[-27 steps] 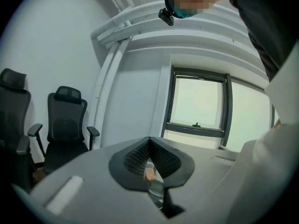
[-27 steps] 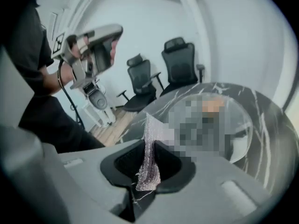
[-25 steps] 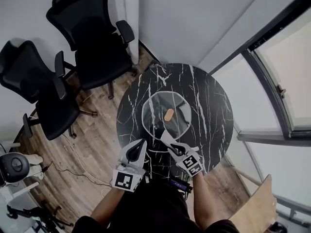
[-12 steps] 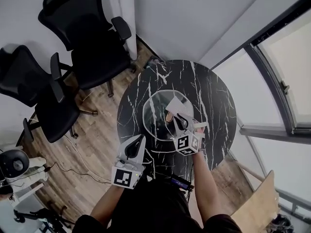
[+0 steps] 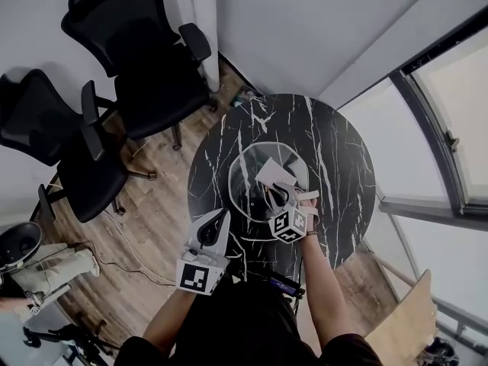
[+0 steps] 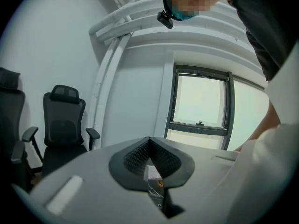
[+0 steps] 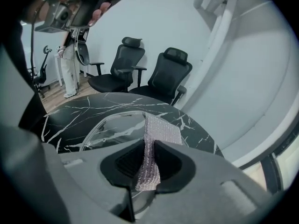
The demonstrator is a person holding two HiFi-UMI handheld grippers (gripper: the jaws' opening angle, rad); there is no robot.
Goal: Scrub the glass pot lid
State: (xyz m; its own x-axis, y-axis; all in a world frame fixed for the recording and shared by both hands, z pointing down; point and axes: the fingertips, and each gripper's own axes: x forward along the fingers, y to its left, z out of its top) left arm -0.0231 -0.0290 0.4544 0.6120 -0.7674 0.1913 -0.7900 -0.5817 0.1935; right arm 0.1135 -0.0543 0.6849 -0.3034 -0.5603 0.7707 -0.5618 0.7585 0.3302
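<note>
Nearest the person, the left tongs (image 5: 220, 219) were held off the near edge of the surface (image 5: 339, 155), clear of the work. In the left gripper view the left tongs (image 6: 149, 142) were seen pressed together at the tips with nothing pinched, and were aimed up at a wall and a window (image 6: 200, 101) rather than at the lid.

Just beyond, the right tongs (image 5: 280, 192) were reached out over the surface. In the right gripper view the right tongs (image 7: 148, 147) were seen clamped on a silvery mesh scrub pad (image 7: 160, 129), which was gripped by its near end so that the free end stuck out forward.

Under that pad the glass pot lid (image 5: 239, 175) was laid flat near the middle of the round, dark marbled surface (image 7: 88, 107). In the head view the scrub pad (image 5: 273, 172) was spread over the lid's centre, and the knob was covered by it. In the right gripper view the lid's clear rim (image 7: 103, 125) was visible to the left of the pad. Whether the pad was pressed onto the glass could not be told.

Farthest off, two office chairs (image 5: 149, 59) were stood by the wall.

The task was judged to be at its start: the pad was grasped and brought over the lid, while nearly all of the scrubbing was left to be done, and the lid was steadied by nothing.
</note>
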